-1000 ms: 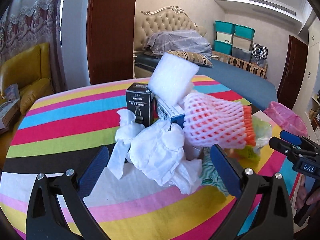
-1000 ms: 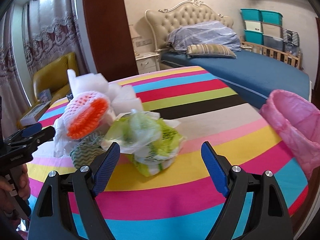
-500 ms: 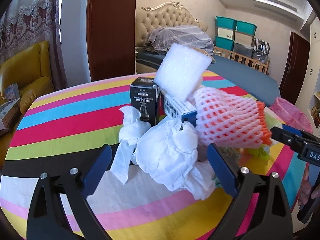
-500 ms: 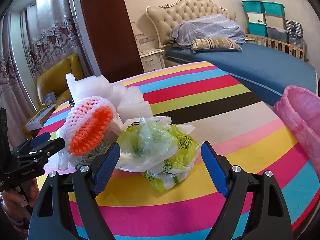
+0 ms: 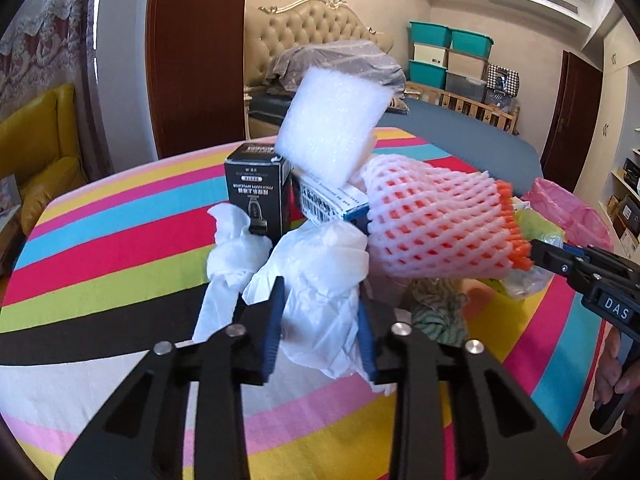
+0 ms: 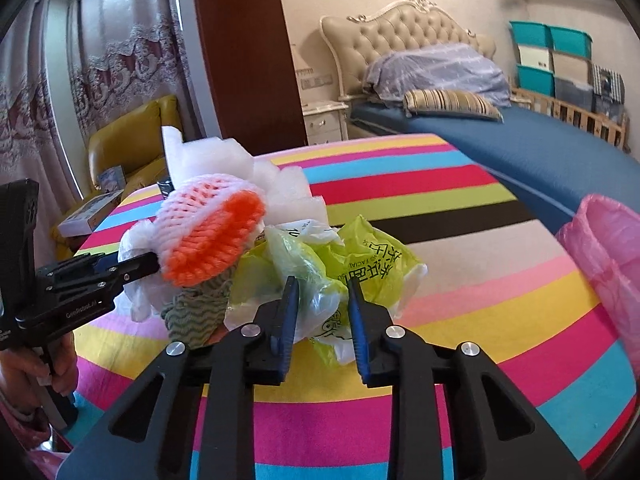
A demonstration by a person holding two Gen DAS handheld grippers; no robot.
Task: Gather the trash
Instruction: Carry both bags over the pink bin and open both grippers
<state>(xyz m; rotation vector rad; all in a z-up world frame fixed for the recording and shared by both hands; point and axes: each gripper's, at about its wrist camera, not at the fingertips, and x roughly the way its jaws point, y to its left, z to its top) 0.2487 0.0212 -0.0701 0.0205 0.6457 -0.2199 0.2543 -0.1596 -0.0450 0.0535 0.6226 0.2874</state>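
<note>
A trash pile lies on the striped table. My left gripper is shut on a crumpled white paper wad at the near side of the pile. Behind it stand a black box, a white foam block and a white-and-orange foam fruit net. My right gripper is shut on a crumpled green plastic bag, beside the fruit net. A green patterned rag lies under the net. The pink-lined bin stands at the table's right edge.
A blue-and-white carton leans in the pile. A bed stands beyond the table, a yellow armchair to the left, stacked storage boxes at the far wall. The right gripper's body shows in the left wrist view.
Both grippers were wide open and have closed: the left on the white paper wad, the right on the green plastic bag. Both moved in closer to the pile.
</note>
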